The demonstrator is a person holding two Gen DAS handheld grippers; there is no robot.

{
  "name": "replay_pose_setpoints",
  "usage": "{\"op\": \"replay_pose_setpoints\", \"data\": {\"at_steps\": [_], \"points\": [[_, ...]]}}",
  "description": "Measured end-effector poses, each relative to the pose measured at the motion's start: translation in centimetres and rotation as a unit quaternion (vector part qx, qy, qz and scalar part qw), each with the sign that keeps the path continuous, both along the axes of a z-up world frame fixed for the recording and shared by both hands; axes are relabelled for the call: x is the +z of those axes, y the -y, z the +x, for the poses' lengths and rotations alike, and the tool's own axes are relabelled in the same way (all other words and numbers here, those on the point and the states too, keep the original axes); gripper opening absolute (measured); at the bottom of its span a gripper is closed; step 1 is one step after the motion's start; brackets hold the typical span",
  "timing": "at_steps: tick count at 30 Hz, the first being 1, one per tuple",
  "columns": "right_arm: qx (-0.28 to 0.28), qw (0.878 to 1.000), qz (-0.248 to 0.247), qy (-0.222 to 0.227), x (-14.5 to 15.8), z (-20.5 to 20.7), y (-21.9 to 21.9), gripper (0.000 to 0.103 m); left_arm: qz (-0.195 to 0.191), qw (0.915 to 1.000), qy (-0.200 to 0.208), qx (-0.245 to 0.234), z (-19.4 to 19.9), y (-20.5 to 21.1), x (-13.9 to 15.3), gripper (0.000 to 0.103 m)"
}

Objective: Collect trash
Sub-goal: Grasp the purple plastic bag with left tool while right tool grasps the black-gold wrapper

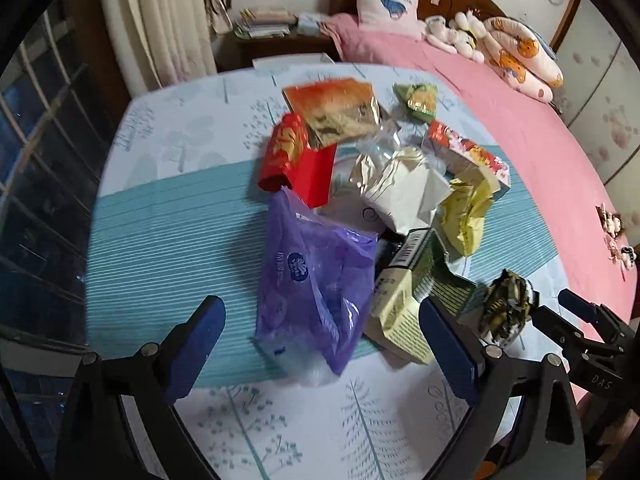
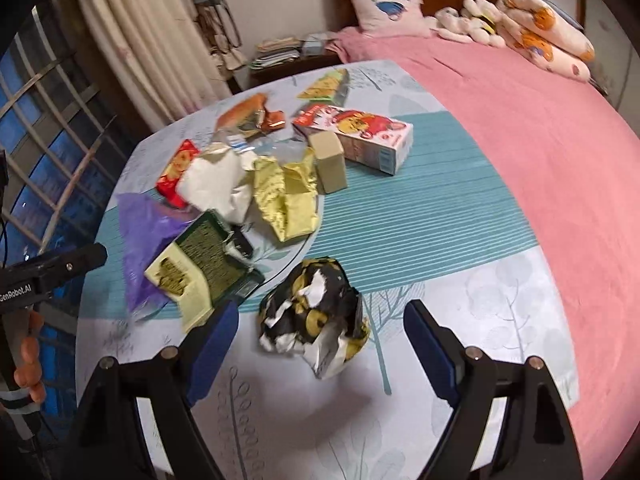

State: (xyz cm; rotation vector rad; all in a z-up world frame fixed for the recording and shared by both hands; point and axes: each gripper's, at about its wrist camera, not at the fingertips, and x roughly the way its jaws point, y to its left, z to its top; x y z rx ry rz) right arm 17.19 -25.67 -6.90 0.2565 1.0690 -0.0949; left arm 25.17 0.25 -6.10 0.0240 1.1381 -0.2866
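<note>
A heap of trash lies on a cloth-covered table (image 1: 168,232). My left gripper (image 1: 324,344) is open, its fingers on either side of a purple plastic bag (image 1: 316,280) with a green and cream box (image 1: 408,288) beside it. My right gripper (image 2: 320,344) is open around a crumpled black and yellow wrapper (image 2: 316,320), which also shows in the left wrist view (image 1: 506,304). The right gripper shows in the left wrist view (image 1: 560,312) too. Further back lie a red packet (image 1: 296,156), white crumpled paper (image 2: 216,184), a yellow wrapper (image 2: 286,196) and a red and white carton (image 2: 360,136).
A bed with a pink cover (image 2: 520,140) borders the table on the right, with pillows and soft toys (image 2: 472,20) at its head. A barred window (image 2: 48,128) and a curtain (image 2: 140,40) are on the left. A nightstand with papers (image 1: 264,24) stands behind the table.
</note>
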Motion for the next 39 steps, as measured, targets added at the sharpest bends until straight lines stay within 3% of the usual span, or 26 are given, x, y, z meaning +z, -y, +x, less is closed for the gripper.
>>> {"op": "replay_pose_setpoints", "data": {"at_steps": [8, 19, 21, 23, 25, 30, 33, 35, 39], "points": [[-0.015, 0.999, 0.007, -0.029, -2.9, 1.4, 0.0, 0.085, -0.007, 0.9981, -0.061, 0.009, 3.8, 0.2, -4.9, 0.096], [-0.010, 0.998, 0.047, -0.046, -4.7, 2.0, -0.2, 0.085, -0.029, 0.9933, -0.108, 0.030, 5.9, -0.9, -8.6, 0.080], [-0.005, 0.998, 0.047, -0.048, -4.9, 2.2, -0.4, 0.084, -0.025, 0.9937, -0.106, 0.027, 5.9, -1.0, -8.7, 0.073], [0.006, 0.997, 0.055, -0.046, -5.0, 2.4, -0.6, 0.072, -0.019, 0.9940, -0.106, 0.018, 6.2, -1.0, -8.8, 0.066], [0.009, 0.998, 0.047, -0.046, -5.1, 2.4, -0.8, 0.071, -0.022, 0.9940, -0.107, 0.009, 6.3, -0.8, -8.7, 0.057], [0.012, 0.999, 0.031, -0.040, -4.9, 2.2, -1.3, 0.062, -0.029, 0.9935, -0.110, 0.002, 6.4, -0.4, -8.4, 0.021], [0.010, 0.999, 0.032, -0.035, -4.6, 2.0, -1.4, 0.054, -0.016, 0.9953, -0.096, 0.001, 5.7, -0.1, -7.8, 0.012], [0.013, 0.999, 0.030, -0.032, -4.3, 1.9, -1.4, 0.045, -0.003, 0.9965, -0.083, -0.002, 5.2, 0.2, -7.3, 0.010], [0.017, 0.999, 0.042, -0.025, -3.6, 1.0, -1.3, 0.040, 0.001, 0.9984, -0.056, -0.003, 3.5, 0.5, -5.5, 0.009]]}}
